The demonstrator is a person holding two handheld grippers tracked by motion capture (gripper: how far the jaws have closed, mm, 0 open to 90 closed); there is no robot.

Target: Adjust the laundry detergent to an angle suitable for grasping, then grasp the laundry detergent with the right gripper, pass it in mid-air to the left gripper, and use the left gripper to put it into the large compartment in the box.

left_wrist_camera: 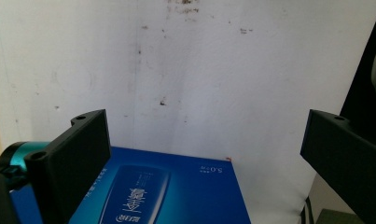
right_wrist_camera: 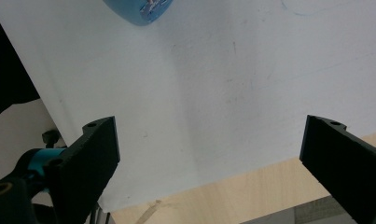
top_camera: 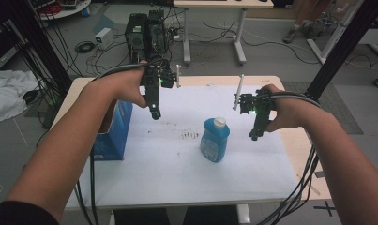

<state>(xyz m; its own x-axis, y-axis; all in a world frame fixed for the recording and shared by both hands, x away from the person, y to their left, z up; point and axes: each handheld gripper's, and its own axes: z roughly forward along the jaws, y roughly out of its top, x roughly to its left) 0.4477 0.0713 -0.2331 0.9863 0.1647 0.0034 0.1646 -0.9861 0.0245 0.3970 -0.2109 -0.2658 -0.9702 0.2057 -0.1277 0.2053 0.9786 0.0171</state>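
One blue bottle (top_camera: pixel 215 139), one blue box (top_camera: pixel 112 131)

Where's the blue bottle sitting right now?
In the high view the blue bottle stands upright near the middle of the white table cover, right of the blue box and just left of the right tongs.
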